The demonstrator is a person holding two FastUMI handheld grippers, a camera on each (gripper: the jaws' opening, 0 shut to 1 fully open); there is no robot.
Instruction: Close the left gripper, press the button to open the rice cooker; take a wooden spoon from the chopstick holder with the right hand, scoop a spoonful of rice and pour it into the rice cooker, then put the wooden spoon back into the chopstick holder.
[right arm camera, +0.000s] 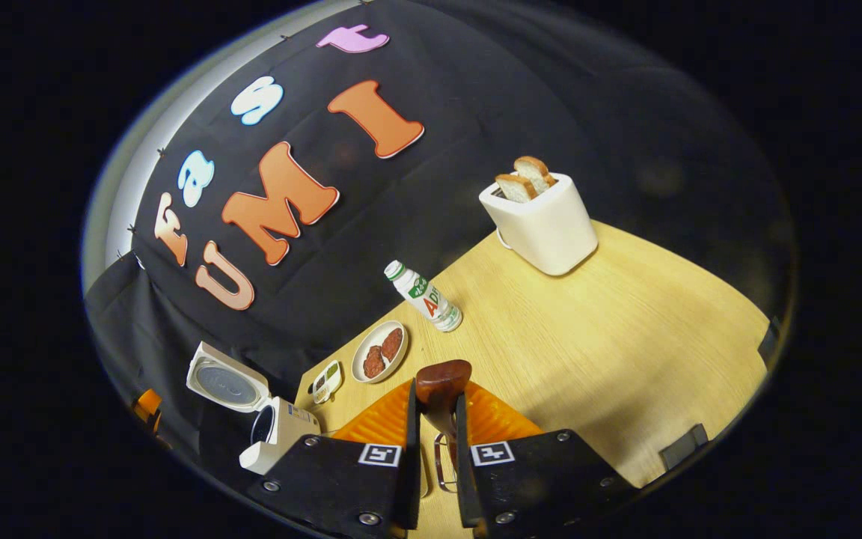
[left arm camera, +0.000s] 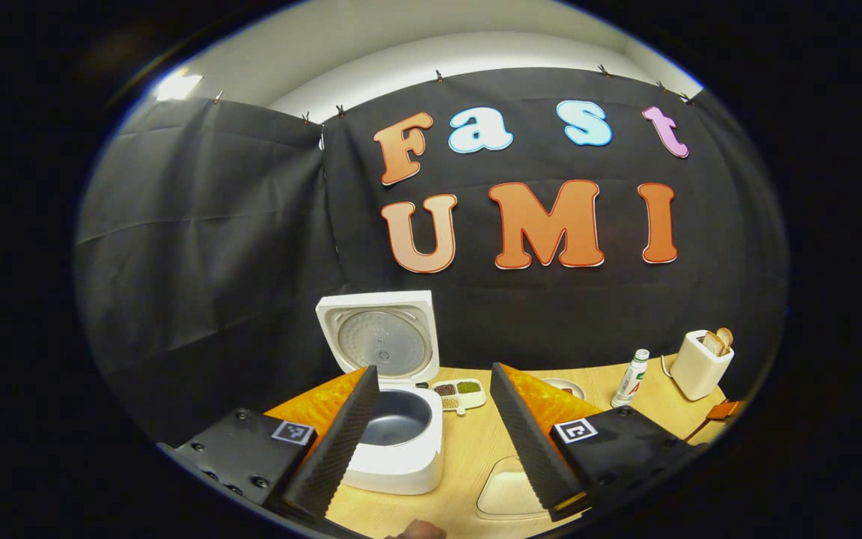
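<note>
Rice cooker (left arm camera: pixel 401 434), white and boxy, stands open. Left tool (left arm camera: pixel 431 419) gapes wide beside it. Right tool (right arm camera: pixel 437 408) pinches the smooth wooden spoon (right arm camera: pixel 442 380), handle hidden.

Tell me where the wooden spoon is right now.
In the right gripper view, the wooden spoon sits clamped between the right gripper's jaws, its bowl poking up above the table, just below the plate.
</note>
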